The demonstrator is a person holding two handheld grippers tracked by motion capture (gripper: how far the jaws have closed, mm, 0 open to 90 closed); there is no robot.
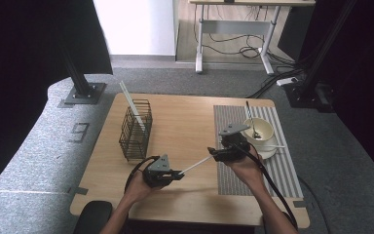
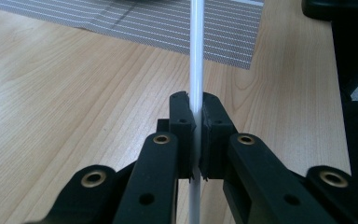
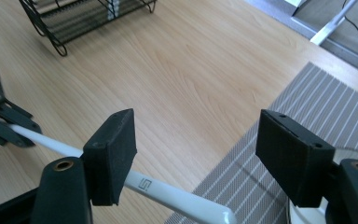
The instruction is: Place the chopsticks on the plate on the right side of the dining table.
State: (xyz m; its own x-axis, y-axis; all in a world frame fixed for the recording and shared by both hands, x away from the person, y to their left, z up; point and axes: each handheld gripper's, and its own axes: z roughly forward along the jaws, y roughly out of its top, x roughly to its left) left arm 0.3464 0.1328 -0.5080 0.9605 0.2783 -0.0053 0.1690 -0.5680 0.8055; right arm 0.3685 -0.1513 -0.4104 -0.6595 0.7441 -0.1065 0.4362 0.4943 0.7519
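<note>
Fingers of the left gripper are clamped on the white chopstick above the bench, while the right gripper is held with fingers apart around its far end.

Left tongs near the tabletop's front edge, jaws clamped shut, pointing right. Right tongs face them, jaws parted. Both forearms enter from the front edge.

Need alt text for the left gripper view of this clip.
The left tongs are shut on a thin white stick that runs straight up the frame. Behind it lie the light wooden table and the edge of a grey striped placemat.
</note>
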